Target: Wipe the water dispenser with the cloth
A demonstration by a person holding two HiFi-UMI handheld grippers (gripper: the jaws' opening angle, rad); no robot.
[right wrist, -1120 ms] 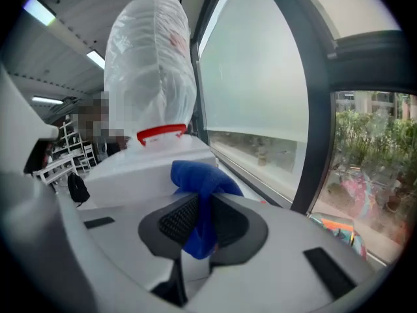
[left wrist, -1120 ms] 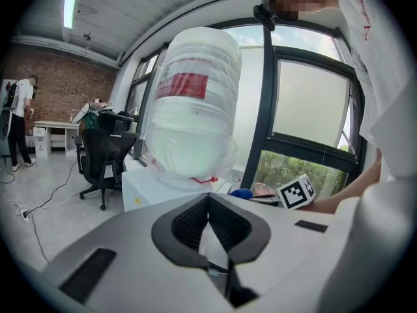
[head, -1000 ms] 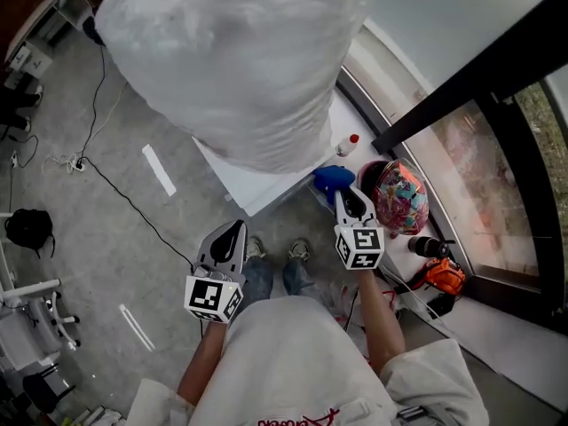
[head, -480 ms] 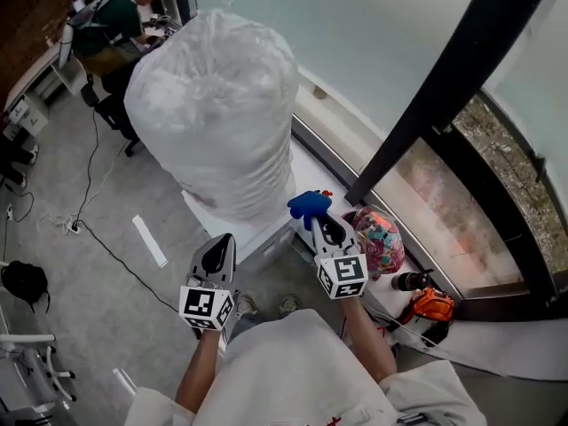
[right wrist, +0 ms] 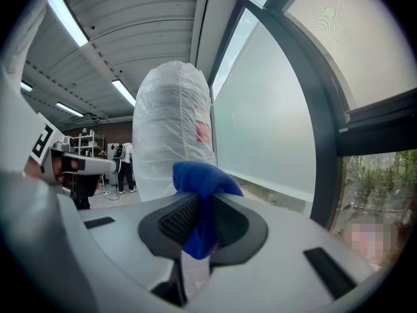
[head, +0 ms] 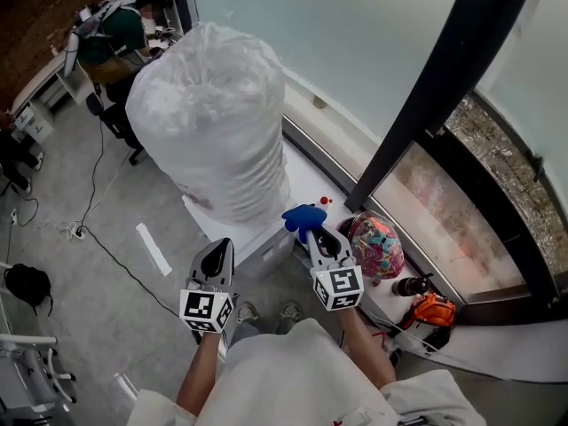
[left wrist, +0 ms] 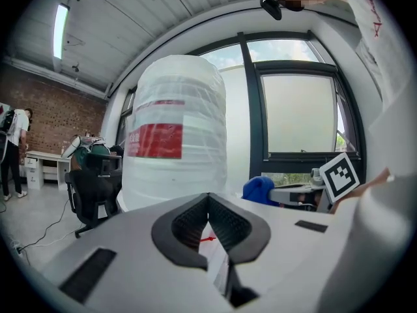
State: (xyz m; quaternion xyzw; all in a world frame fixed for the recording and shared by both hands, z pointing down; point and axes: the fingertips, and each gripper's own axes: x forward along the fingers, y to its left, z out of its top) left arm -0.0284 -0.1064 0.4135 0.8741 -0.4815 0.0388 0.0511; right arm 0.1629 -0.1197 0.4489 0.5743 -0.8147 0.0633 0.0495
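- The right gripper [right wrist: 199, 204] has its fingers pinching a crumpled bright blue cloth [right wrist: 201, 184]; the cloth bulges above the tips and a fold hangs down between the ribbed pads
- In the head view the cloth is held over the flat top of the white water dispenser [head: 266, 242], at 4 o'clock from the large water bottle wrapped in clear plastic film [head: 209, 122] that stands on it; no view shows whether cloth and dispenser touch
- The left gripper [left wrist: 208, 199] has its fingers pressed together at the tips with nothing between them; it points at the bottle, whose red label [left wrist: 155, 140] faces it
- In the head view the left gripper is at 8 o'clock from the right one, apart from it and short of the dispenser's front edge
- The dispenser stands against a window wall, with a black window post [head: 444, 87] rising at 2 o'clock from it
- A round, many-coloured object [head: 373, 245] lies on the ledge just at 3 o'clock from the right gripper; an orange and black item [head: 430, 307] lies farther on at 4 o'clock
- At 11 o'clock, well apart, a person in a dark green top [head: 124, 32] sits at a bench
- A white tape strip [head: 153, 248] lies on the grey floor [head: 80, 264] at 9 o'clock from the dispenser
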